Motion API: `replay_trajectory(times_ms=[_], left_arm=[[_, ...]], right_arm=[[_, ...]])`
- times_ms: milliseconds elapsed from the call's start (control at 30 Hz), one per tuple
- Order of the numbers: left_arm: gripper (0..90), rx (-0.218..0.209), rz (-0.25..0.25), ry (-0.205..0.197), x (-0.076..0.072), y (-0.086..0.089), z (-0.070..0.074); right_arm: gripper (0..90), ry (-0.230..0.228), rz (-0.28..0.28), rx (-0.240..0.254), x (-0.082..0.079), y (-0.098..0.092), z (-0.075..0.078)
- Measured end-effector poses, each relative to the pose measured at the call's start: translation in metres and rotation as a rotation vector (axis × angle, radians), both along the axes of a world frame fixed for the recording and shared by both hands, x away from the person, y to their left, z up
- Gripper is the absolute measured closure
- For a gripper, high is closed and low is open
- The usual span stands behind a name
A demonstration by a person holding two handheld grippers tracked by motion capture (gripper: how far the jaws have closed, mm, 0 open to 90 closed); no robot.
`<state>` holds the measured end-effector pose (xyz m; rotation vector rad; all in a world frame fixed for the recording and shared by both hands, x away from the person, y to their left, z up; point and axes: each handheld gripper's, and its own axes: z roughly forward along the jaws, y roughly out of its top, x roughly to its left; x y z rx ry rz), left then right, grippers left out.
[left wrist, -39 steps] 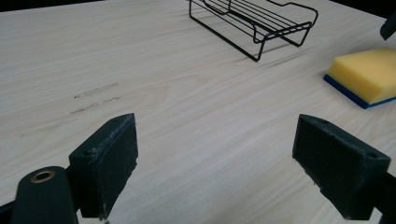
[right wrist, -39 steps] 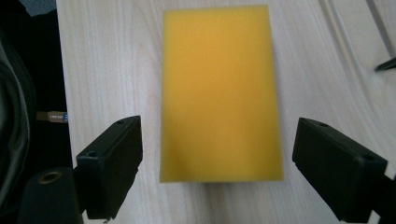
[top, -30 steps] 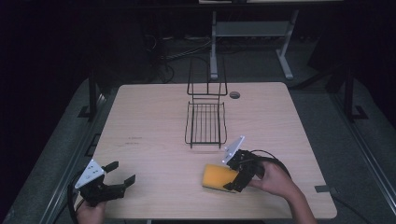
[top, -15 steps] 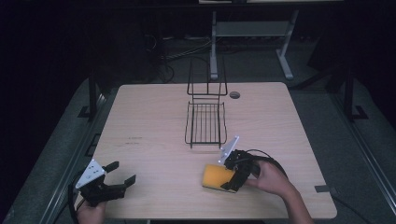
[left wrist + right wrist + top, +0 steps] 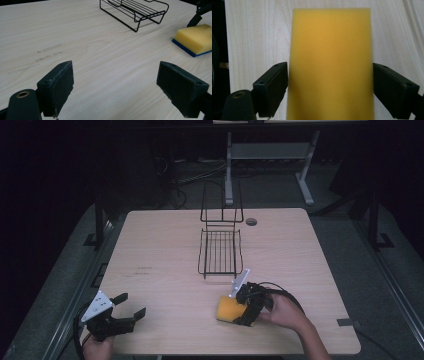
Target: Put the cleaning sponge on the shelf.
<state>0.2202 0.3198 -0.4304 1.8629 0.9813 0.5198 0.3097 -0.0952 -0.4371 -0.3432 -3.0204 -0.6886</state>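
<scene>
A soft, rectangular yellow foam sponge with a thin blue underside lies flat near the front of the pale wood-grain desk. The right gripper straddles it, jaws apart at its sides. A black wire rack stands behind. The left gripper gapes wide over bare desk.

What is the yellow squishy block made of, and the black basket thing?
The sponge looks like soft yellow foam, matte and finely pored, with a blue layer beneath, likely a scrubbing pad. The rack seems to be thin metal wire with a smooth black coating.
</scene>
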Motion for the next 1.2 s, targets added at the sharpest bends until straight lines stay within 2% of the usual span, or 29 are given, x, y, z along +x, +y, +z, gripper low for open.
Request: replay_trajectory(times_ms=[1067, 1200], left_arm=[[13.4, -0.005, -0.001, 0.003, 0.0, 0.001, 0.0], [13.4, -0.007, 0.002, 0.003, 0.0, 0.001, 0.0]], right_arm=[[16.3, 0.002, 0.003, -0.032, 0.0, 0.007, -0.012], [19.2, 0.001, 0.007, -0.036, 0.001, 0.007, -0.012]])
